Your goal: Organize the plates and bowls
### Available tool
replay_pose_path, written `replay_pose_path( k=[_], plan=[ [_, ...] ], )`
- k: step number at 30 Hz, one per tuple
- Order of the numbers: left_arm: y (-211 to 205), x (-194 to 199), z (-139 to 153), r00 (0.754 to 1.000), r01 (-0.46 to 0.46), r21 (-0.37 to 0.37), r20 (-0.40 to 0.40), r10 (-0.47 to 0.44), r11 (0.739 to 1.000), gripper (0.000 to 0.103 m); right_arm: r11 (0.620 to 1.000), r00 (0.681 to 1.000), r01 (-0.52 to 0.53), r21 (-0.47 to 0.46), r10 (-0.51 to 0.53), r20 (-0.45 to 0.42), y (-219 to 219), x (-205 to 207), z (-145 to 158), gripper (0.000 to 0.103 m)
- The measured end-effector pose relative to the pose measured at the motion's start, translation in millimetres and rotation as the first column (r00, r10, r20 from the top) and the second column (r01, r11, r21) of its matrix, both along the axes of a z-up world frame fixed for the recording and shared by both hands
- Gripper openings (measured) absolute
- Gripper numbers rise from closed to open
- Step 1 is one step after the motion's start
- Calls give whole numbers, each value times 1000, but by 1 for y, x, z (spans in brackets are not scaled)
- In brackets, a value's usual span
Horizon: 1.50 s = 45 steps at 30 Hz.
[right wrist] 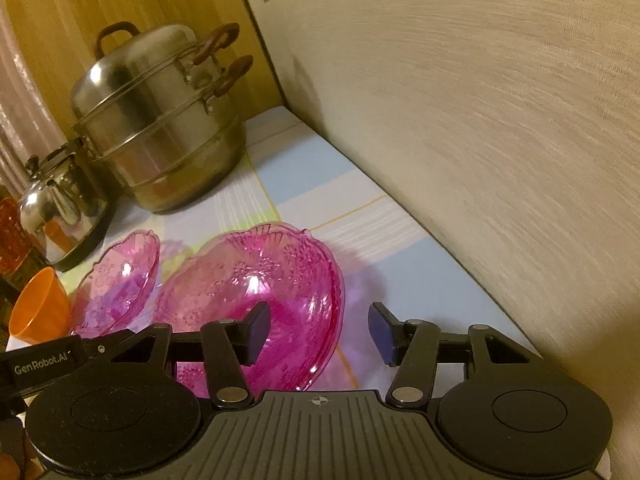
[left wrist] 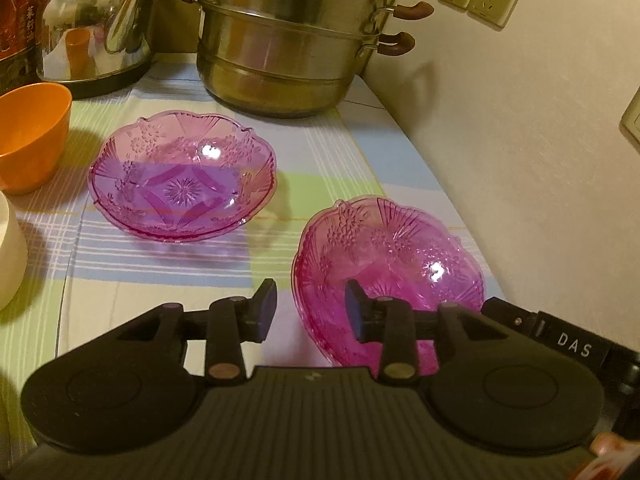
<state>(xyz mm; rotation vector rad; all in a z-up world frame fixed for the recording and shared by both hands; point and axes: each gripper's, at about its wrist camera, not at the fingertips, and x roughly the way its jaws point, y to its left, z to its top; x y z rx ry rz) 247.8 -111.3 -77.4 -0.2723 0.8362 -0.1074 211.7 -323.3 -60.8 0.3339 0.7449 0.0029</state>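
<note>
Two pink cut-glass bowls stand on the striped tablecloth (left wrist: 160,272). The far bowl (left wrist: 182,178) (right wrist: 120,280) sits alone in the middle. The near bowl (left wrist: 388,272) (right wrist: 256,280) is a deeper pink and lies close to the wall. My left gripper (left wrist: 311,304) is open and straddles that bowl's left rim, one finger outside and one over the inside, with neither pad pressing on it. My right gripper (right wrist: 320,324) is open wider across the right rim, and its pads are clear of the glass.
A tall steel steamer pot (left wrist: 288,40) and a steel kettle (left wrist: 96,28) stand at the back. An orange bowl (left wrist: 32,136) and a white cup (left wrist: 8,252) are at the left. The wall (left wrist: 520,160) runs close along the right edge.
</note>
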Motion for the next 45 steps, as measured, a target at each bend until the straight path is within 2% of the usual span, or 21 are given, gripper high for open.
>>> replay_pose_path(
  k=[2, 7, 9, 11, 13, 16, 21, 24, 32, 38, 45],
  plan=[
    [1, -3, 0, 1000, -5, -4, -3, 5, 1000, 36, 1000, 1000, -19, -7, 19, 5, 3, -4, 1, 54],
    [9, -13, -1, 1000, -24, -7, -17, 24, 1000, 41, 996, 999, -42, 74, 42, 7, 5, -13, 3, 56],
    [13, -17, -2, 999, -35, -7, -21, 35, 999, 42, 997, 999, -46, 63, 45, 18, 9, -18, 5, 67],
    [18, -22, -2, 999, -47, -6, -24, 47, 999, 46, 997, 998, -58, 54, 56, 31, 13, -21, 6, 73],
    [23, -27, -2, 998, -57, -6, -26, 57, 998, 52, 997, 997, -65, 43, 64, 37, 18, -25, 6, 75],
    [33, -33, -1, 997, -78, -4, -29, 78, 997, 54, 998, 997, -64, 18, 63, 50, 26, -30, 9, 78],
    [53, -41, 0, 991, -126, -14, -37, 125, 992, 59, 998, 997, -53, 39, 51, 57, 32, -33, 11, 85],
    [68, -43, 2, 987, -157, -29, -42, 155, 987, 61, 997, 998, -60, 44, 58, 35, 38, -30, 12, 85],
    [101, -42, 12, 976, -216, -53, -16, 215, 975, 76, 993, 996, -90, 81, 91, -1, 56, -19, 14, 85],
    [118, -31, 22, 974, -221, -31, 46, 222, 975, 76, 988, 992, -129, 81, 128, 18, 73, -5, 24, 85],
    [133, -8, 26, 966, -214, -30, 138, 216, 976, 77, 987, 987, -154, 37, 152, 50, 96, 24, 37, 85]
  ],
)
